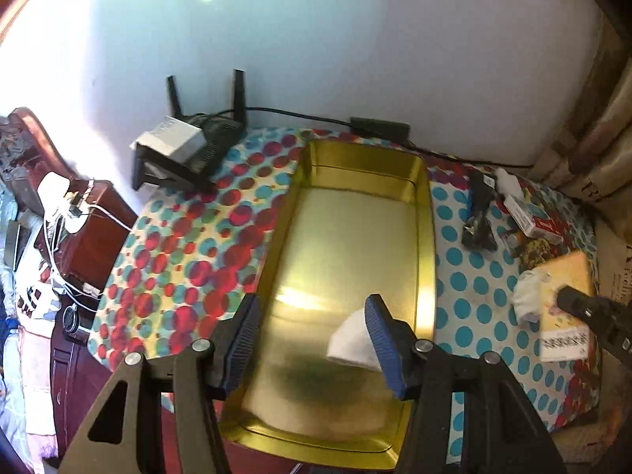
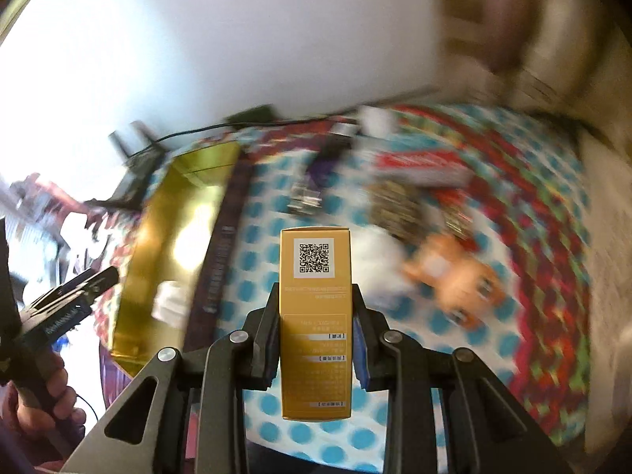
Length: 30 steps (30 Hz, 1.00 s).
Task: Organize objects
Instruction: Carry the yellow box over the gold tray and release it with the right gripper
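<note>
A gold metal tray [image 1: 428, 237] lies on the dotted cloth. A white pad [image 1: 351, 339] rests inside it near the front. My left gripper [image 1: 314, 304] hangs open above the tray, with nothing between its blue pads; the white pad lies below, by the right finger. My right gripper [image 2: 315, 292] is shut on an upright orange-yellow box [image 2: 315, 237] with a QR code, held above the cloth to the right of the tray [image 2: 166, 213]. In the left wrist view the same box [image 1: 572, 272] shows at the right edge.
A black router [image 1: 197, 142] with a grey box on it stands at the back left, cables behind. Right of the tray lie a black item [image 1: 480, 217], a red and white carton [image 1: 533, 221], a crumpled white wad [image 1: 527, 296] and an orange toy figure [image 2: 462, 276]. A hand [image 2: 47, 395] grips the left tool.
</note>
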Each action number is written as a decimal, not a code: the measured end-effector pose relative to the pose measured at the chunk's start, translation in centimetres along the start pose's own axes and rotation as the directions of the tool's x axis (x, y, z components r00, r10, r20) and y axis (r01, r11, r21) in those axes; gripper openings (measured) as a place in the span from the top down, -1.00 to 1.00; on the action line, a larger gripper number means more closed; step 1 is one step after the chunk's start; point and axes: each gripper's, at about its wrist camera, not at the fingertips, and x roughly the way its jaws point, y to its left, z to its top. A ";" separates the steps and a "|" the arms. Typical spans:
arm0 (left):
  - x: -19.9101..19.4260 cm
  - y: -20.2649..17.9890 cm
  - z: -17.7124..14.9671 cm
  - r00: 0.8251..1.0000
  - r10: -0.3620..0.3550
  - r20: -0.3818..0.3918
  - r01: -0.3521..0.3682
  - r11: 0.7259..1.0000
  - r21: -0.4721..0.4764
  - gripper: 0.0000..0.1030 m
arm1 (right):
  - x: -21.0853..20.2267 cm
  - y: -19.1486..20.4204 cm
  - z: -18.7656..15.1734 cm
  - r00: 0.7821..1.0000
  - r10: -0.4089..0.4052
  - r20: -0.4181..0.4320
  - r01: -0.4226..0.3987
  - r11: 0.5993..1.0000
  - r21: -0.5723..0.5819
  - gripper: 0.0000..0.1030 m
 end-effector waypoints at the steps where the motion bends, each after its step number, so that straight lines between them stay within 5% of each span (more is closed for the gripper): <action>1: -0.3 0.5 -0.1 1.000 0.012 0.007 -0.012 1.000 -0.010 -0.09 | 0.4 1.1 0.6 1.000 0.022 -0.003 -0.022 0.999 -0.031 0.47; 8: -2.2 3.5 -0.7 0.997 0.066 0.045 -0.062 0.994 -0.088 -0.09 | 4.6 10.5 4.0 0.984 0.164 -0.074 -0.177 0.957 -0.231 0.47; 15: -3.0 7.2 -1.4 0.993 0.116 0.035 -0.108 0.976 -0.188 -0.09 | 9.6 16.8 5.0 0.972 0.167 -0.165 -0.214 0.918 -0.334 0.47; 30: -3.1 8.4 -0.9 0.992 0.123 0.034 -0.113 0.969 -0.218 -0.09 | 15.3 19.5 5.2 0.976 0.069 -0.208 -0.150 0.901 -0.407 0.47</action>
